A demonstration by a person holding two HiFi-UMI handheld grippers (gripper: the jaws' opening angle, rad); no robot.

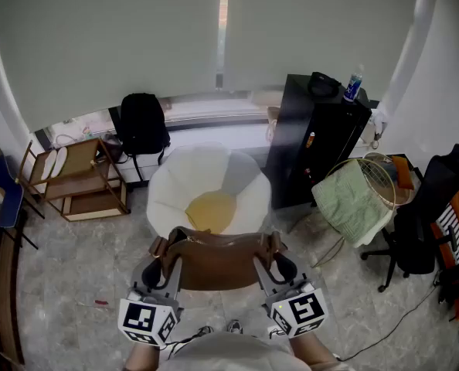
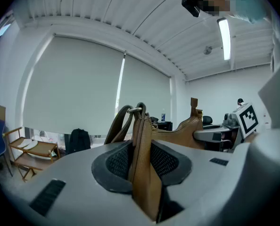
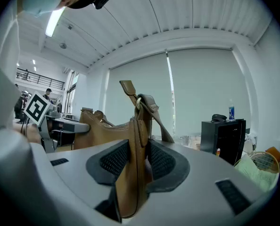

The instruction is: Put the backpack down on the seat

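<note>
Seat (image 1: 175,195) front behind brown backpack (image 1: 214,263)

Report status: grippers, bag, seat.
Left gripper, right gripper shut on brown bag ends. Bag aloft at white seat near edge. Yellow cushion on seat.

— We cannot see the front rim of the seat (image 1: 175,193): the backpack (image 1: 214,260) covers it.
— Nor its ends, buried between our pads (image 2: 117,163). The bottle (image 1: 354,84) label is too small for us to read, and the head view's lower edge cuts off our forearms (image 1: 316,356)
</note>
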